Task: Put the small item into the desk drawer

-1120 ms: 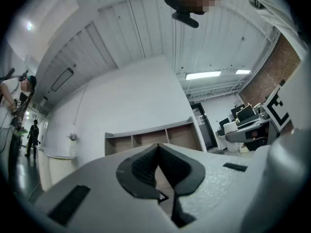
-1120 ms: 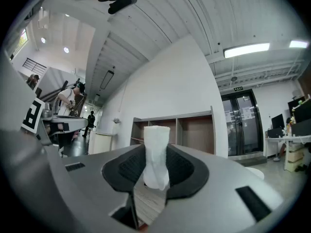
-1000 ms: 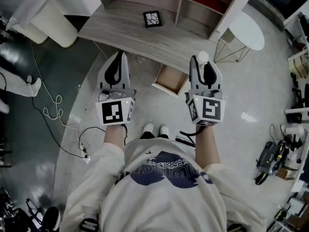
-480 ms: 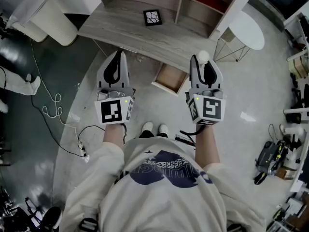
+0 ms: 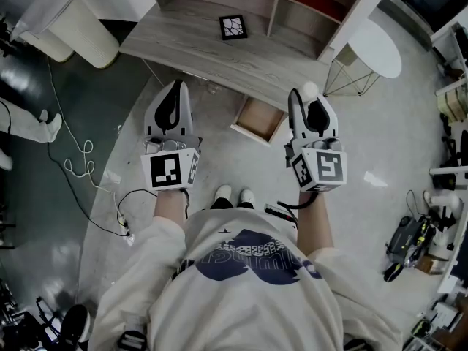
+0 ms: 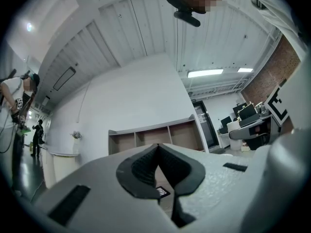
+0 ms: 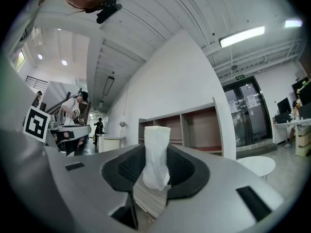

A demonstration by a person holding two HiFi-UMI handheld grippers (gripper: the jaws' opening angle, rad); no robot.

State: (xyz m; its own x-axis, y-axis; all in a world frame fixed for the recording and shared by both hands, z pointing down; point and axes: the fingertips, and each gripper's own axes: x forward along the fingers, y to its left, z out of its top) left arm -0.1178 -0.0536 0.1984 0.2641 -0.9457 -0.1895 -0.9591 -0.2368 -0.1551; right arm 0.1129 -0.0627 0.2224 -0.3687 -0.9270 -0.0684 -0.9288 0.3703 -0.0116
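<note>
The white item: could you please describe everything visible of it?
The white item looks like crumpled paper or tissue, tall and narrow. It stands upright between the pads of the right gripper, which grip its sides though the jaws have just been opening slightly; its top rises above them. It is not yet in the drawer.

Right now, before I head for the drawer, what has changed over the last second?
The right claw rolled slightly, so its marker cube now sits tilted. Its jaws have just been opening a little, yet the small white item is still gripped between them. The left claw stayed shut and hardly shifted. The drawer is open as before.
</note>
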